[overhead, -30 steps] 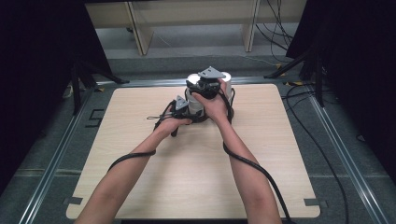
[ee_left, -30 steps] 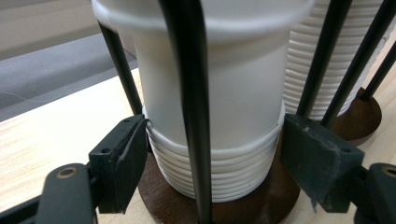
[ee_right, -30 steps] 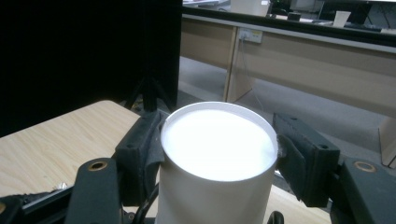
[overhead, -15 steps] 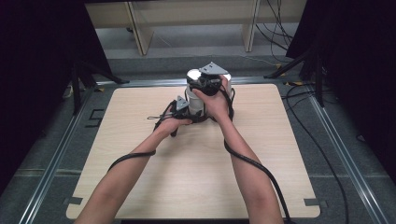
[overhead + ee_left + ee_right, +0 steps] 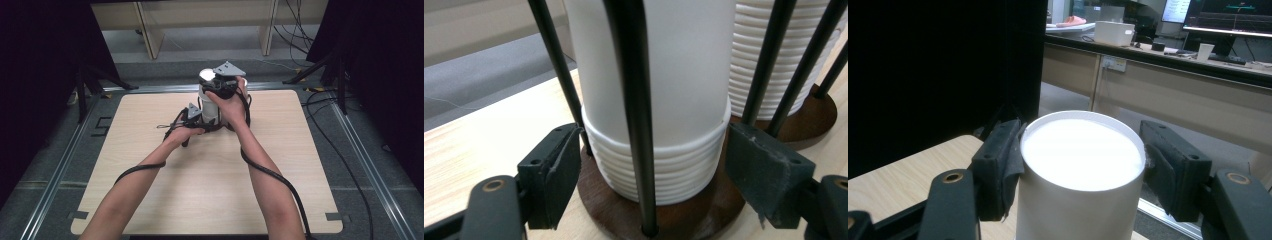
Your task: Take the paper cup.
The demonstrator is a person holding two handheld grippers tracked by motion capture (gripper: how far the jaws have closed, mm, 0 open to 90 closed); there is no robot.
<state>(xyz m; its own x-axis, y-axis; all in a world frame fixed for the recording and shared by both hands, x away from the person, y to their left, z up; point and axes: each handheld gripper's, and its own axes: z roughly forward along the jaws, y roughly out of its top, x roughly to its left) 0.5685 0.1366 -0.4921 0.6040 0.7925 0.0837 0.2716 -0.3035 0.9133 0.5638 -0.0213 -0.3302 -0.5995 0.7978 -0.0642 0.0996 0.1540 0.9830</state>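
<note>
A stack of upturned white paper cups (image 5: 654, 165) stands inside a rack of black rods (image 5: 636, 100) on a round dark wooden base (image 5: 614, 210). My left gripper (image 5: 654, 170) is low at the stack, its pads (image 5: 556, 165) pressing the ringed rims from both sides. In the high view it sits at the rack's foot (image 5: 192, 117). My right gripper (image 5: 1082, 162) is shut on the top cup (image 5: 1080, 150), its pads at the cup's closed white end. From above, that cup (image 5: 206, 76) sits raised over the stack (image 5: 210, 107) in the right gripper (image 5: 220, 89).
A second ribbed stack of cups (image 5: 759, 75) stands on its own base behind the first. The rack is at the far middle of the light wooden table (image 5: 210, 190). Black cables (image 5: 270, 175) trail along the forearms. Beyond the far edge are desk legs (image 5: 150, 30) and floor cables.
The right hand has risen a little with the top cup in its jaws, drawing it up out of the stack. The left hand has stayed at the rack's foot.
</note>
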